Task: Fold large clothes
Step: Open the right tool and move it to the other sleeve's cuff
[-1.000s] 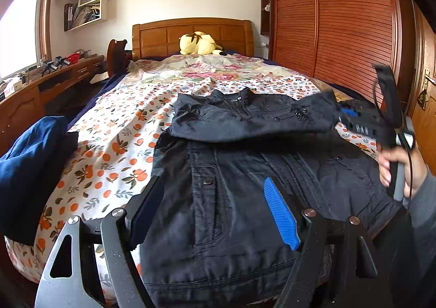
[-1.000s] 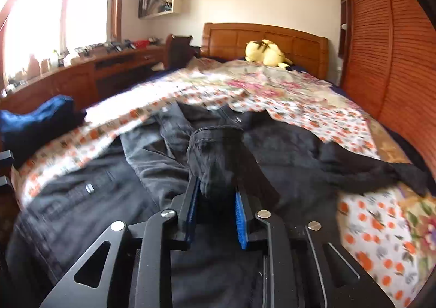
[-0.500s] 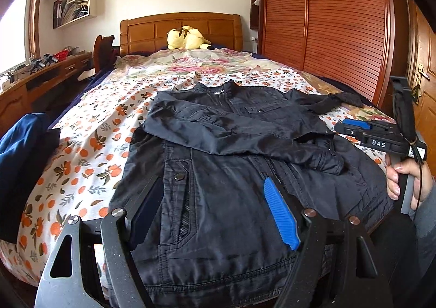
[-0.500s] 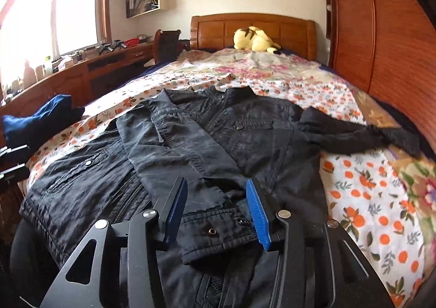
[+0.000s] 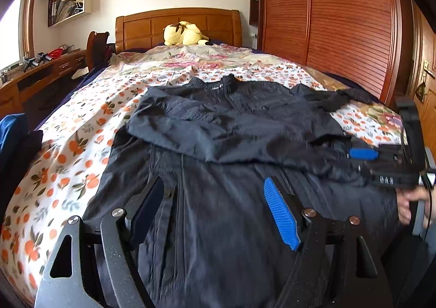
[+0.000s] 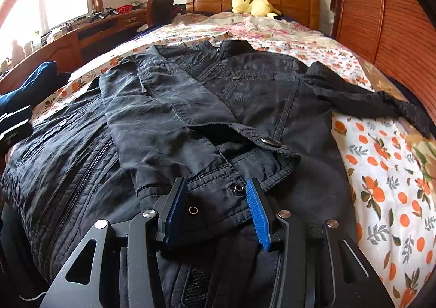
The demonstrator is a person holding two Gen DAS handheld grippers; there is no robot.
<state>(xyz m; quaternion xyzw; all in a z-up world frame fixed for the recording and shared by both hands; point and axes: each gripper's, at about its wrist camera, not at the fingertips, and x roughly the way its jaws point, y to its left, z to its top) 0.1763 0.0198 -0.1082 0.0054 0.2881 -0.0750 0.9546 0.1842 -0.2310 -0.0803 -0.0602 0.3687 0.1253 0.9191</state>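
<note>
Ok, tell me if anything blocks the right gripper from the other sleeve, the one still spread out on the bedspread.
Nothing visible does. The right gripper sits open over the folded cuff; the spread sleeve lies off to its right with only jacket fabric and bare bedspread between.

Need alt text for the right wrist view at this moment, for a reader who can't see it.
A black jacket lies on a floral bedspread, one sleeve folded across its front, the cuff between the right gripper's open jaws. The other sleeve trails right; a yellow plush toy sits by the headboard.
</note>
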